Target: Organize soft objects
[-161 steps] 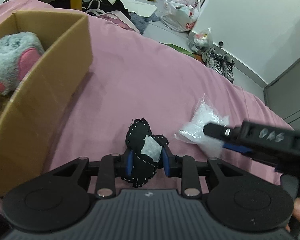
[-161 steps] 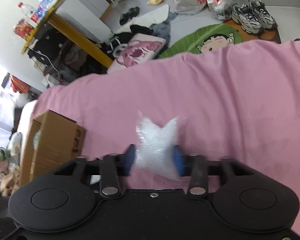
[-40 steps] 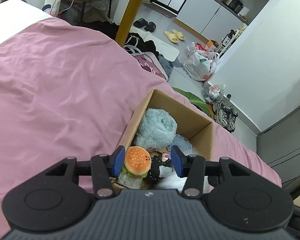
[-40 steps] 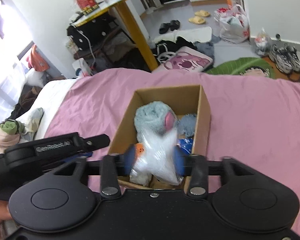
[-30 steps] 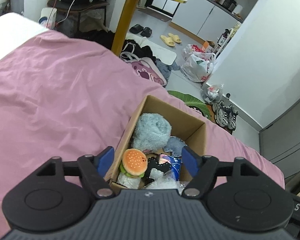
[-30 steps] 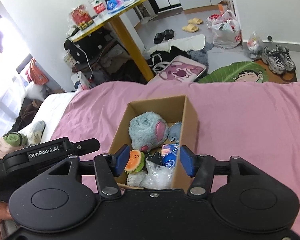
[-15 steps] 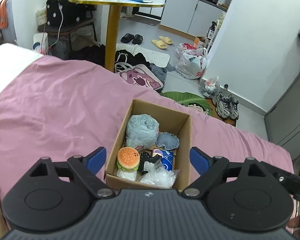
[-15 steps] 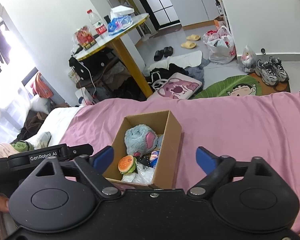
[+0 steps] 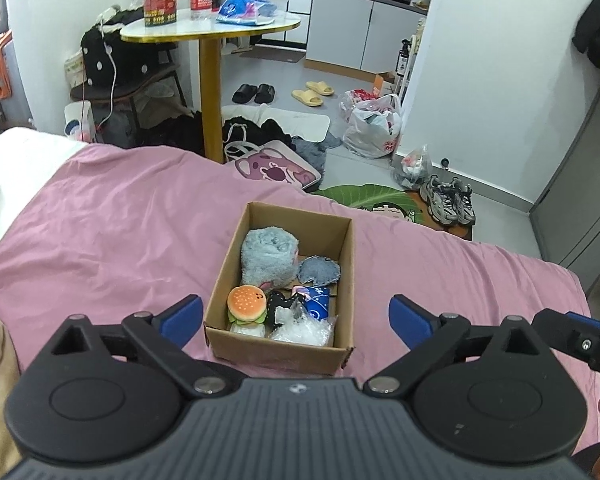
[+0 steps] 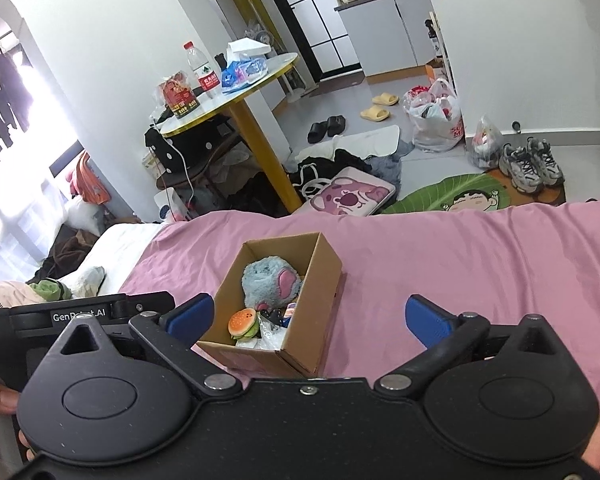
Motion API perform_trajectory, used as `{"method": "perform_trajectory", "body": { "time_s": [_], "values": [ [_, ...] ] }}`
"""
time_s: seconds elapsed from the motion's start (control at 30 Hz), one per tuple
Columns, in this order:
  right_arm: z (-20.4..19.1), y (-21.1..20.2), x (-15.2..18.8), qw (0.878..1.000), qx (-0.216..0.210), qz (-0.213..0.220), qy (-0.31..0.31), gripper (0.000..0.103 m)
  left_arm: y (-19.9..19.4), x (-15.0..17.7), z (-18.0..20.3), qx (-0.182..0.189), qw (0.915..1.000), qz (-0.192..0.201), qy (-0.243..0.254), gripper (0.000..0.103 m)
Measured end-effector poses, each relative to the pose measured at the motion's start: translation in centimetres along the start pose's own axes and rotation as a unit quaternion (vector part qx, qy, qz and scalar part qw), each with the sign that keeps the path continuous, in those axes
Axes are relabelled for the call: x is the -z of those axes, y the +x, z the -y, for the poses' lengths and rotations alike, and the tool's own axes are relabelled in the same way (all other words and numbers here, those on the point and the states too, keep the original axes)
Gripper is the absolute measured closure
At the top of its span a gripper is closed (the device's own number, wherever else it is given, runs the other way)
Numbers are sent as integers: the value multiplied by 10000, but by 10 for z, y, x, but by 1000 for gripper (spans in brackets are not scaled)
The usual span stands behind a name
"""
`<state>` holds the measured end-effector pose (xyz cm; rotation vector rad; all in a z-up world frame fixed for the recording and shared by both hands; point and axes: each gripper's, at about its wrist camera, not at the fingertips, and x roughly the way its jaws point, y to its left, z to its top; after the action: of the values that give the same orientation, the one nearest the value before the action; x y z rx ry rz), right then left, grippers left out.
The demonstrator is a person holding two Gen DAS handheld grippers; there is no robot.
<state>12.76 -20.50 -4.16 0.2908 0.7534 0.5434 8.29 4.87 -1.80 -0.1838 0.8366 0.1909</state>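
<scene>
While both claws gape wide and empty, left claw [image 9: 296, 316] marked "GenRobot.AI", right claw [image 10: 306, 318], cardboard box [image 9: 346, 280] on pink bed [image 9: 100, 232], burger plush [image 9: 246, 303] near left, clear bag [image 9: 302, 332].

Small lived-in flat: pink bedspread [image 9: 112, 216], slippers [image 9: 313, 93], shoes [image 9: 449, 204], probably kitchenette counter [image 9: 364, 36] behind.
</scene>
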Motion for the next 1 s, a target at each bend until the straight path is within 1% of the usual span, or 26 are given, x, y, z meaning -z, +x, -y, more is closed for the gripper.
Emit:
{"method": "perform_trajectory", "body": {
  "time_s": [0.53, 0.77, 1.0],
  "values": [
    [-6, -47, 12, 9995, 114, 134, -265, 0, -48, 13, 17, -7, 9992, 234, 328, 4],
    [-17, -66, 18, 9985, 133, 180, -505, 0, -64, 21, 16, 21, 9988, 324, 360, 4],
    [-24, -78, 21, 9983, 159, 185, -524, 0, -78, 29, 11, 51, 9986, 398, 349, 4]
  ]
}}
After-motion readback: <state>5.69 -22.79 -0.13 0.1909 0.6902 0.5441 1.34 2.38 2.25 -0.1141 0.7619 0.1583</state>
